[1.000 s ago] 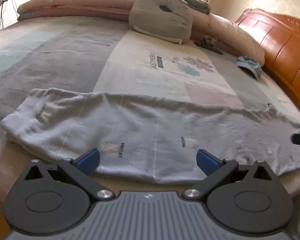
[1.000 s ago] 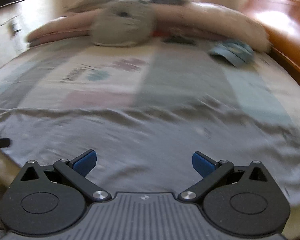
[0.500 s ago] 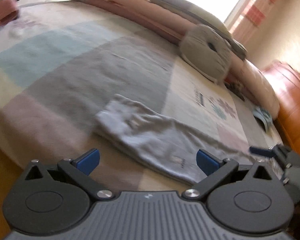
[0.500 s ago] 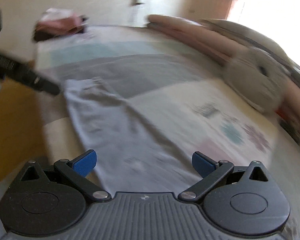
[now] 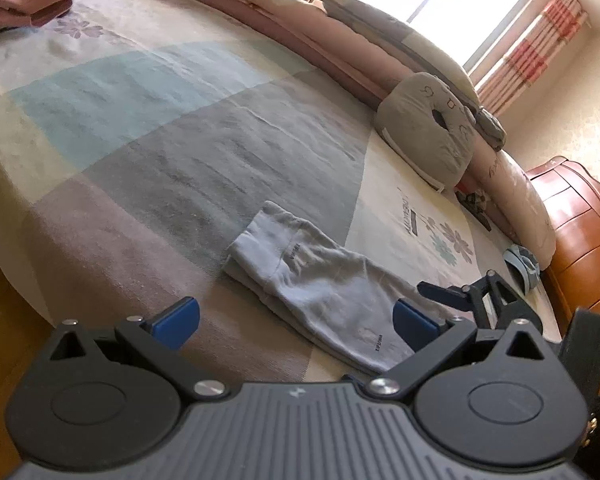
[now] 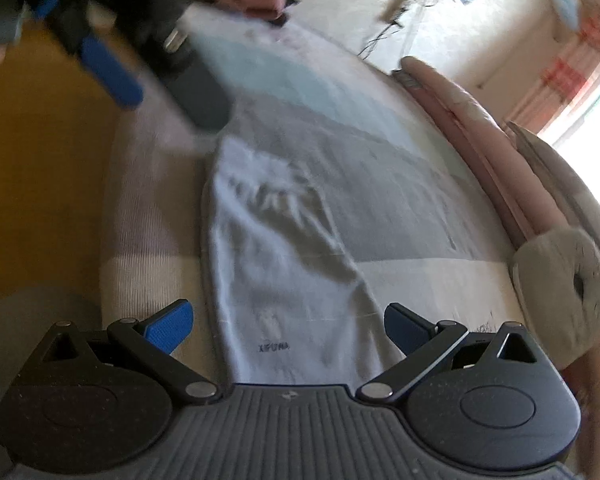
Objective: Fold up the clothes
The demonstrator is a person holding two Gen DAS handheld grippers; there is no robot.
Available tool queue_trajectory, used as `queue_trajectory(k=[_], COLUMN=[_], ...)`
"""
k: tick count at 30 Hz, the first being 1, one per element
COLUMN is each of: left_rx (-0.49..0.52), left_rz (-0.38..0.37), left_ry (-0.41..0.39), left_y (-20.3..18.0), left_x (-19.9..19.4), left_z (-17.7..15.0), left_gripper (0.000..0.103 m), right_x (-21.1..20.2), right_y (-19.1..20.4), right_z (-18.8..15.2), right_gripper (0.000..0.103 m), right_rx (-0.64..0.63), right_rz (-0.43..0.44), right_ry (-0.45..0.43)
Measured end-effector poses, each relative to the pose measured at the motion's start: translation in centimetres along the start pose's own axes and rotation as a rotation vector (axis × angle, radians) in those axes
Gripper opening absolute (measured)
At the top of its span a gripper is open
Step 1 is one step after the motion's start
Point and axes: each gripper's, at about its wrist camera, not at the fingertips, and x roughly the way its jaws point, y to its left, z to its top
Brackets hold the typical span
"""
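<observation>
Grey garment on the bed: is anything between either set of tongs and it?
Nothing visible. The grey garment lies flat on the bedspread, bare cloth ahead of the open left tongs and open right tongs.

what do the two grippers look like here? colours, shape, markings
Both match: the left gripper and right gripper each have a dark grey ribbed body with a small white logo, two round black housings, black link arms with silver pivot screws, and blue pads on the fingertips. No cables or sleeves are clearly visible.
</observation>
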Motion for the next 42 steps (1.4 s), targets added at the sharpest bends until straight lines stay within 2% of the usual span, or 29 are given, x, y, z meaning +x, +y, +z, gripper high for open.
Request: queue_trajectory(k=[6, 11, 19, 24, 27, 29, 33, 35, 36, 37, 41, 42], left_rx=[-0.01, -0.024, -0.061, -0.084, -0.091, -0.094, -0.126, -0.158, -0.174, -0.19, -0.254, -0.27], left_rz=[-0.002, -0.016, -0.074, -0.087, -0.088, -0.088, -0.12, -0.152, -0.168, -0.185, -0.25, -0.266], left_ry=[-0.002, -0.008, -0.022, -0.027, -0.024, -0.021, -0.017, -0.007, -0.002, 0.004, 0.025, 0.03], left_y=[0.3, 0.5, 0.6, 0.8, 0.9, 1.0, 1.3, 1.4, 1.5, 1.6, 1.8, 1.9], left_x=[0.5, 0.5, 0.1, 0.1, 0.1, 0.1, 0.1, 0.5, 0.7, 0.9, 1.8, 2.0], left_z=[0.0, 0.0, 0.8, 1.0, 0.9, 0.8, 0.8, 0.6, 0.6, 0.5, 0.3, 0.2], left_gripper=[0.102, 0.102, 0.102, 0.102, 0.102, 0.102, 0.102, 0.102, 0.102, 0.102, 0.102, 0.102], right_x=[-0.4, -0.3, 1.2, 2.6, 2.8, 2.7, 2.7, 2.7, 2.7, 2.7, 2.5, 2.5], right_y=[1.2, 2.4, 3.8, 4.6, 5.1, 5.5, 5.8, 5.5, 5.3, 5.2, 4.8, 4.5], right_z=[-0.2, -0.6, 1.4, 3.2, 3.7, 3.6, 3.6, 3.7, 3.8, 3.7, 3.5, 3.5], right_gripper=[0.103, 0.103, 0.103, 0.098, 0.09, 0.079, 0.068, 0.044, 0.037, 0.026, 0.009, 0.008], right_rx=[-0.11, -0.262, -0.307, -0.31, -0.315, -0.326, -0.332, -0.283, -0.258, -0.242, -0.207, -0.187], right_rz=[-0.056, -0.172, -0.207, -0.219, -0.22, -0.211, -0.19, -0.139, -0.113, -0.092, -0.062, -0.055], right_ry=[-0.007, 0.042, 0.009, -0.014, -0.012, -0.011, -0.011, -0.003, 0.002, 0.003, -0.007, -0.01])
